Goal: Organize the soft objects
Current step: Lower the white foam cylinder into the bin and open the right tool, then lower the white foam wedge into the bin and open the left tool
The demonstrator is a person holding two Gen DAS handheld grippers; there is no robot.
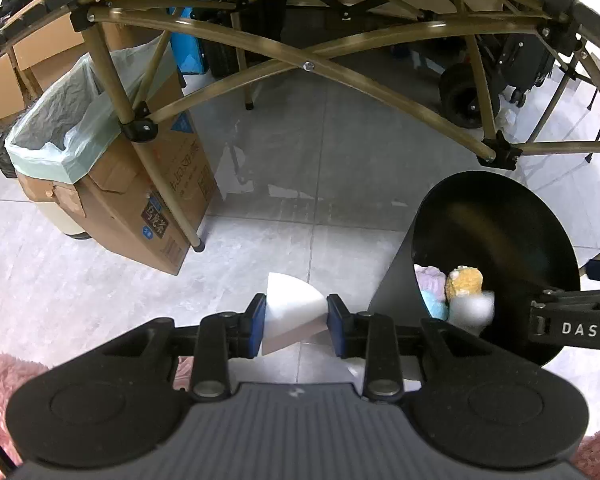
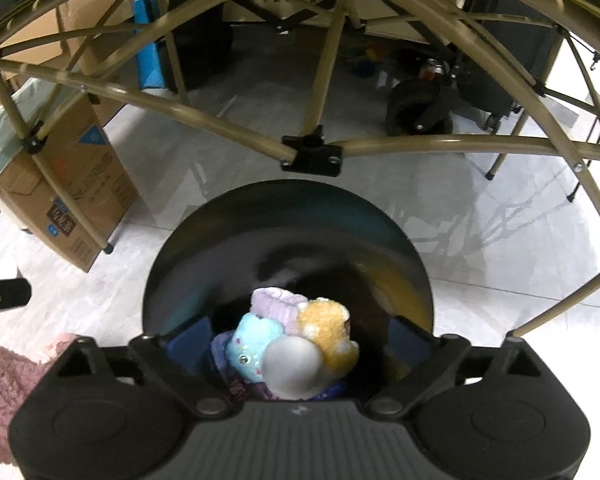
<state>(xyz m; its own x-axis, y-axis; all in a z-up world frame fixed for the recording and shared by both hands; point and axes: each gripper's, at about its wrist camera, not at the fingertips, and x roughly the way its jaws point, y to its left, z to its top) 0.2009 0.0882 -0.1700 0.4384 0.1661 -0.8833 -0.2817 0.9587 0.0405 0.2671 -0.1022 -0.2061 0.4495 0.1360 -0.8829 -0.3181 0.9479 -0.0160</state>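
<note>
My left gripper [image 1: 296, 318] is shut on a white wedge-shaped foam piece [image 1: 290, 304], held above the tiled floor just left of a black round bin [image 1: 500, 216]. Inside the bin [image 2: 292, 232] lie a blue plush [image 2: 250, 344], a yellow plush [image 2: 328, 330] and a purple plush [image 2: 278, 302]. My right gripper [image 2: 300, 344] hangs over the bin's mouth, its blue pads [image 2: 192, 344] wide apart. A blurred white ball [image 2: 294, 368] sits between them on the pile, touching neither pad. The same ball [image 1: 474, 308] shows blurred in the left wrist view.
A cardboard box lined with a pale green bag [image 1: 72, 128] stands at left beside the folding table's tan legs [image 1: 168, 196]. Crossed frame bars [image 2: 312, 152] span overhead. A wheeled cart [image 1: 464, 100] is behind. Pink fluffy fabric [image 2: 4, 380] lies at the lower left.
</note>
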